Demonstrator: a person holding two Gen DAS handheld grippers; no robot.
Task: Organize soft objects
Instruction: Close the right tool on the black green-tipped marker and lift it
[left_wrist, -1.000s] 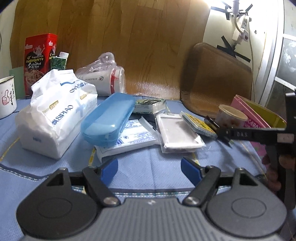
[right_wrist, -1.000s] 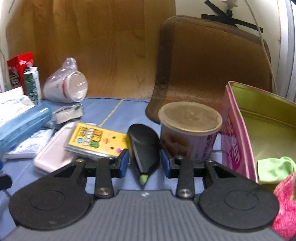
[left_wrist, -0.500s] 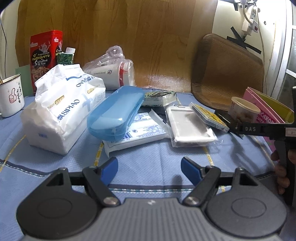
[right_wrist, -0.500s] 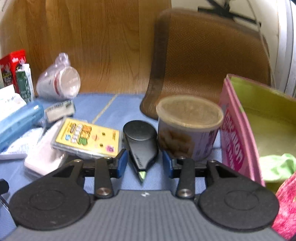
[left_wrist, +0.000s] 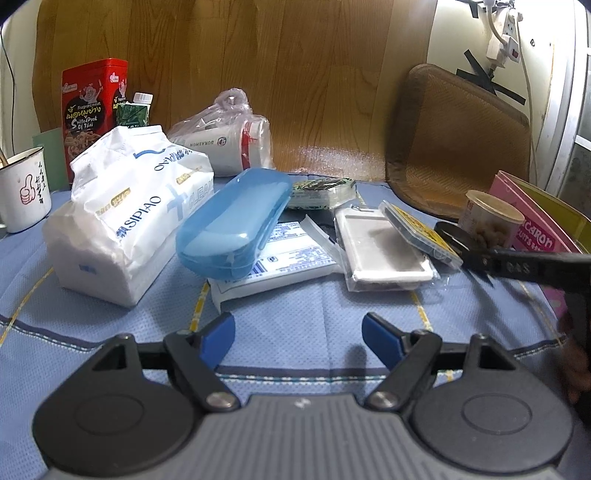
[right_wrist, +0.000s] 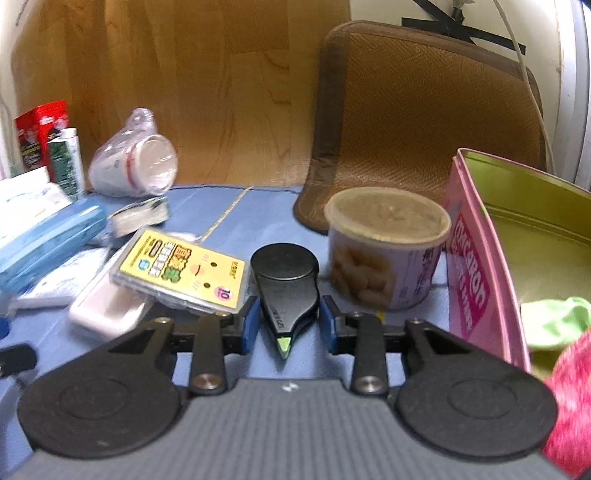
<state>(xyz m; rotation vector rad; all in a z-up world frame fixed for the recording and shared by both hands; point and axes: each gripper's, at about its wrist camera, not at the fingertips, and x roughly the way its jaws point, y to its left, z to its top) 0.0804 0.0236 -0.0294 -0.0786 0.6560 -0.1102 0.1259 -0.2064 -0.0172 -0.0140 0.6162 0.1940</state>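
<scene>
Your right gripper (right_wrist: 289, 325) now straddles the black teardrop-shaped tool (right_wrist: 286, 291) on the blue cloth (left_wrist: 314, 317); its jaws have just been narrowing, pads closer than half a second ago, though contact is hard to judge. Your left gripper (left_wrist: 298, 338) hangs open over bare cloth, unchanged. The green cloth (right_wrist: 554, 317) and pink fuzzy thing (right_wrist: 569, 391) in the pink tin (right_wrist: 476, 280) are cut off at the frame edge.

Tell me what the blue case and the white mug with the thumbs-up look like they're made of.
The blue case looks like smooth, slightly see-through plastic: soft sheen, moulded seam. The white mug looks like enamelled metal, judging by its thin dark rim and glossy coat; ceramic is possible.
</scene>
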